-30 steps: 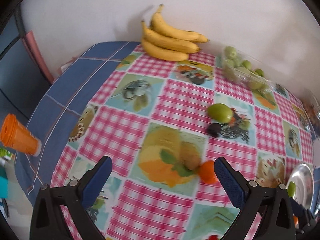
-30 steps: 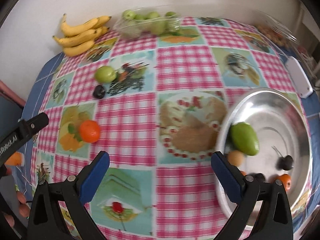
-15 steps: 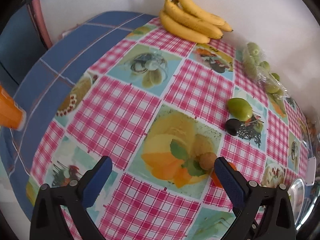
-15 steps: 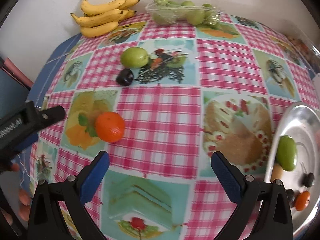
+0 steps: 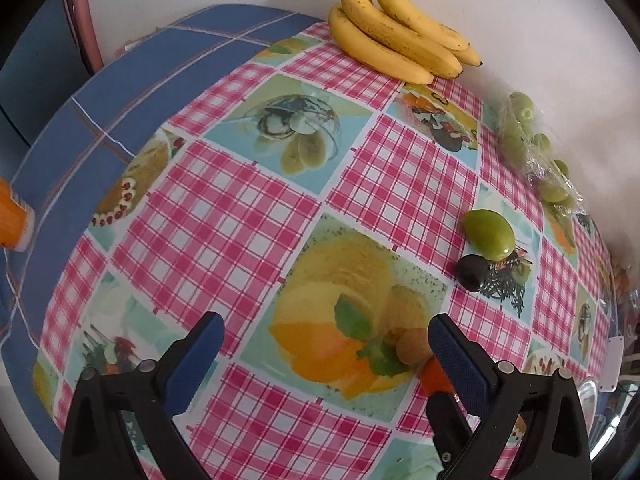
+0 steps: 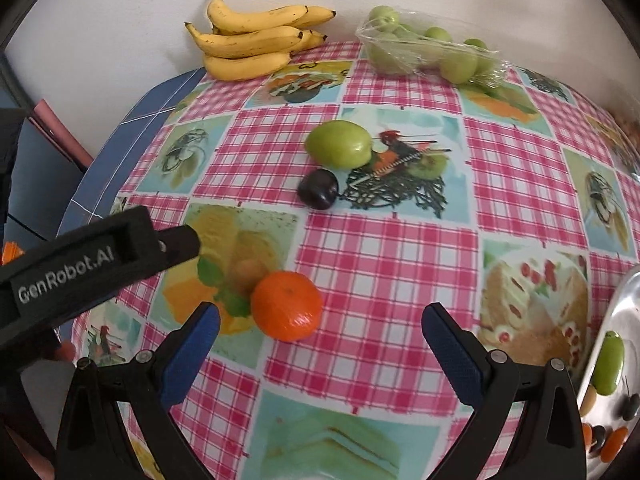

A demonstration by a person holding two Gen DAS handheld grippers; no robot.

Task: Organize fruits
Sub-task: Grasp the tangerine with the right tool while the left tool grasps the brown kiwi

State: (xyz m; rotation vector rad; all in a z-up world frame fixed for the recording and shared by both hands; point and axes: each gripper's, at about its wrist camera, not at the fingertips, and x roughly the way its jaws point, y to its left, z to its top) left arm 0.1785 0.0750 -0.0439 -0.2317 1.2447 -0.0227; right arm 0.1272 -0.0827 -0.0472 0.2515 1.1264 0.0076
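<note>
So, a big table fills both views, draped in a pink-check cloth [image 6: 380,248] printed with food pictures, with a blue cloth [image 5: 132,92] showing past its left edge and a plain white wall [image 6: 120,20] right behind. Take the orange [image 6: 287,306] as the landmark. Far beyond it, against the wall, lies a bunch of bananas [image 6: 256,40], and to their right a clear bag of green fruit [image 6: 432,54]. At the right edge, well apart from the orange, a steel bowl [image 6: 624,304] shows only its rim and part of its inside, with a green fruit and a few small dark and orange pieces in it. Beyond the orange, mid-table, sits a green fruit [image 6: 339,149], a dark plum [image 6: 319,189] just in front of it, close enough that touching can't be ruled out. Just left of the orange, a small tan fruit [image 5: 414,346] rests on the printed yellow picture.

Right gripper [image 6: 320,340] is spread wide, the orange just ahead of the gap between its fingers, nothing pinched. Left gripper [image 5: 326,344] is spread too and empty, the tan fruit beside its right finger [image 5: 452,352], which hides most of the orange. Its black body juts in from the left of the right view, near the orange.
</note>
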